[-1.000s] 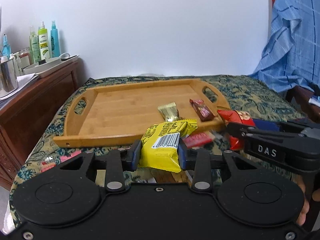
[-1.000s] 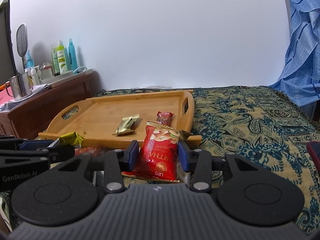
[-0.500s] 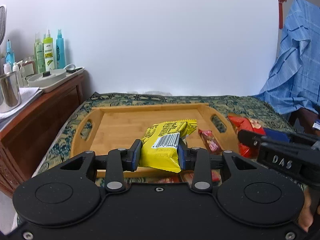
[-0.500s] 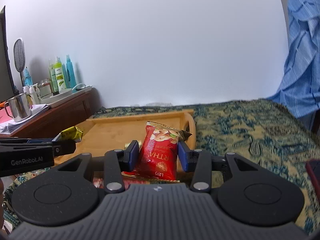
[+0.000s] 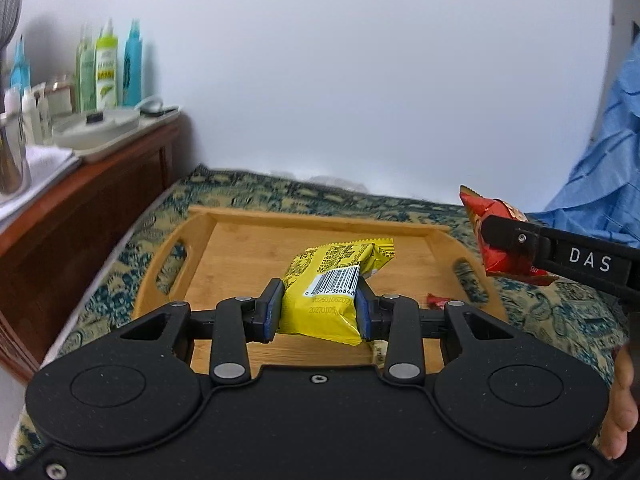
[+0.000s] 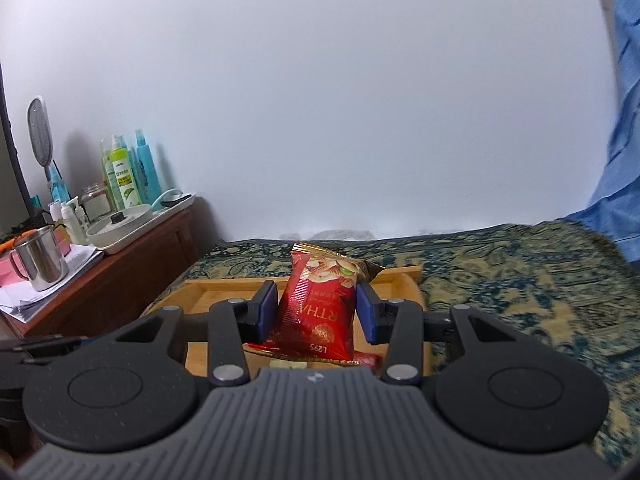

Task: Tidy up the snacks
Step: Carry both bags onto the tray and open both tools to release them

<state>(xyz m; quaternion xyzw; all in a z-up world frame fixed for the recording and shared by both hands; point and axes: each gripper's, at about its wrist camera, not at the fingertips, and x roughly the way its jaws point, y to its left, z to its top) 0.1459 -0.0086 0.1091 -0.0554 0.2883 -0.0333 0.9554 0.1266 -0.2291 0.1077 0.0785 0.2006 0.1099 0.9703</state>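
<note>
My left gripper is shut on a yellow snack packet and holds it above the wooden tray. My right gripper is shut on a red snack packet and holds it above the tray's right part. In the left wrist view the right gripper comes in from the right with the red packet in it, above the tray's right handle. A small red bar lies on the tray, mostly hidden behind my left gripper.
The tray lies on a patterned green and gold cloth. A wooden cabinet at the left carries bottles, a white tray and a steel mug. Blue fabric hangs at the right.
Both grippers have risen and moved forward over the tray with their packets still held. The loose snacks in front of the tray have dropped out of sight.
</note>
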